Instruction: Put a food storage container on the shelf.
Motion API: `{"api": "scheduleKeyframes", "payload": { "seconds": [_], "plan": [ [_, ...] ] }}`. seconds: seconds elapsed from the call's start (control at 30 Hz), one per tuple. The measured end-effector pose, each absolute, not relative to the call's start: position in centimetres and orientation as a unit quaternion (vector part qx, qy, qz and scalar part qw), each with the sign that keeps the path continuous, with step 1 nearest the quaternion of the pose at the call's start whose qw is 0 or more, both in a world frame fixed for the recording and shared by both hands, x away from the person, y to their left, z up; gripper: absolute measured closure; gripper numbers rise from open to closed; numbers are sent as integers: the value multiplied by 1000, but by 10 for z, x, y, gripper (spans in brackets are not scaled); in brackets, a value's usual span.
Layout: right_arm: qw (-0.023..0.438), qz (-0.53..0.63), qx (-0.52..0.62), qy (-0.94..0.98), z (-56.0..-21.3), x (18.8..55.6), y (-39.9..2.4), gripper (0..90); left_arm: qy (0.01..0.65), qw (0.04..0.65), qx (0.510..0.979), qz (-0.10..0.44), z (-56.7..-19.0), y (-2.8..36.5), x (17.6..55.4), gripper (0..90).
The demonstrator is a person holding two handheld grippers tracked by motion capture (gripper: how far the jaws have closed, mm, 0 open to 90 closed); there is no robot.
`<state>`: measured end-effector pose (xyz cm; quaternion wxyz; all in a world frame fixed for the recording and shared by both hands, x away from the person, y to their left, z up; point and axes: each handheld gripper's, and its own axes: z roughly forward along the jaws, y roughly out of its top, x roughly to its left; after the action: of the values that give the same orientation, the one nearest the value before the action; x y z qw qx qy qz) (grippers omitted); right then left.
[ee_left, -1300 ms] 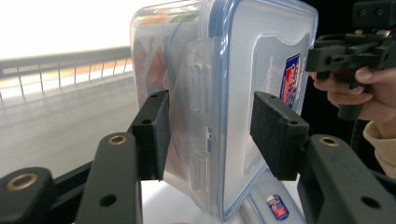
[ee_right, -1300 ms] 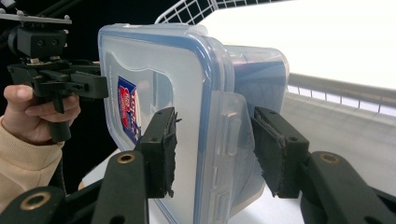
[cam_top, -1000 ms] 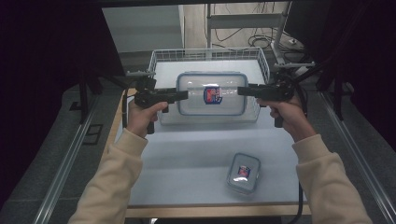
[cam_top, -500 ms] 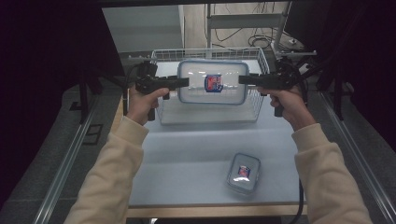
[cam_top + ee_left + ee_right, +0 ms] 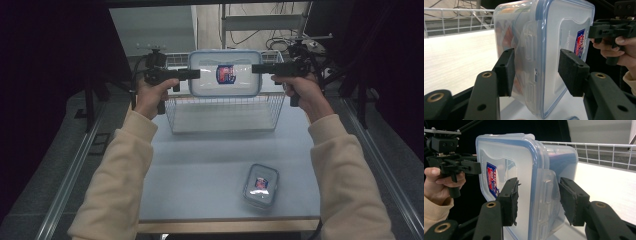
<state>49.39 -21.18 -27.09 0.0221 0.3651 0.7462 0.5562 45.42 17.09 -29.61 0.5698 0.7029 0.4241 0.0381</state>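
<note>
Gripping a clear, round-cornered plastic box [image 5: 224, 73] with a blue-rimmed lid, left tongs [image 5: 194, 74] and right tongs [image 5: 257, 68] pinch its opposite short ends, latch flaps between black ridged pads. Box hangs tilted above the wire basket [image 5: 223, 109]. Smaller lidded box [image 5: 260, 185] lies on the desk [image 5: 200, 170], well nearer than basket.

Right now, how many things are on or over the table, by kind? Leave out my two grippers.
Clear lidded containers: 2, the large container held up between both grippers, the small container lying on the table.
Wire baskets: 1, the wire basket at the far end.
Total: 3.
</note>
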Motion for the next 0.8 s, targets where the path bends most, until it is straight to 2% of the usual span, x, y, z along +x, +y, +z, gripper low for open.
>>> {"api": "scheduleKeyframes", "payload": {
  "seconds": [0.33,0.63,0.8],
  "plan": [
    [7,549,379,745,-284,528,-204,498,442,560,700,27,-310,177,480,490],
    [-4,551,392,737,-289,539,-204,495,448,564,693,13,-315,178,491,493],
    [-6,554,403,729,-291,543,-204,488,462,576,674,-8,-318,180,498,497]
  ]
}}
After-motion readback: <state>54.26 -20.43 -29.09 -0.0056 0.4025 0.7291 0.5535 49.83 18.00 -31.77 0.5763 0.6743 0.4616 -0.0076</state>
